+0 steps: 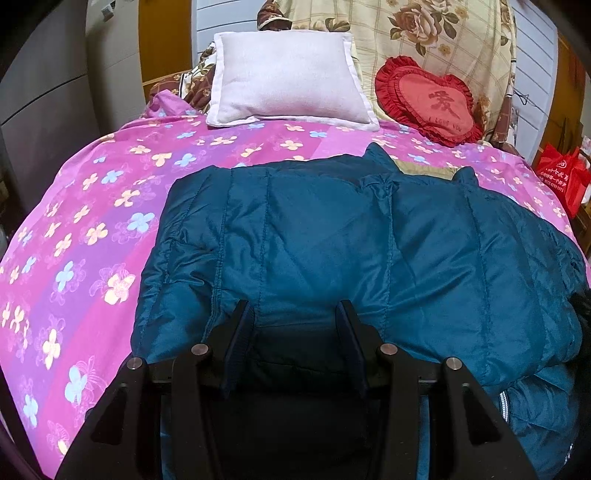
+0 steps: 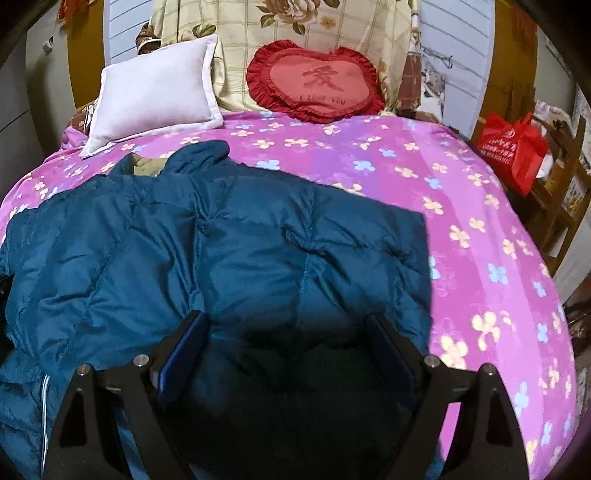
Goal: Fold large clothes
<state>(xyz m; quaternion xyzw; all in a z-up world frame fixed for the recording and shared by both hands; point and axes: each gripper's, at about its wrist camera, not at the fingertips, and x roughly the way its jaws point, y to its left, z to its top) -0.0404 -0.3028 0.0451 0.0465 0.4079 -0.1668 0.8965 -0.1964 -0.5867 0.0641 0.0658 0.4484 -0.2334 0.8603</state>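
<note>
A teal quilted puffer jacket point(image 1: 332, 236) lies spread on the pink flowered bedsheet point(image 1: 85, 229), collar towards the pillows. In the right wrist view the jacket point(image 2: 221, 243) fills the left and middle. My left gripper point(image 1: 295, 314) is open, its fingers over the jacket's near left part. My right gripper point(image 2: 286, 325) is open wide over the jacket's near right part, holding nothing. A white zipper strip shows at the jacket's near edge point(image 2: 45, 402).
A white pillow point(image 1: 288, 77) and a red heart cushion point(image 1: 428, 99) lean at the head of the bed against a flowered quilt point(image 1: 406, 33). A red bag point(image 2: 513, 151) sits on a wooden stand right of the bed. A grey cabinet point(image 1: 40, 103) stands left.
</note>
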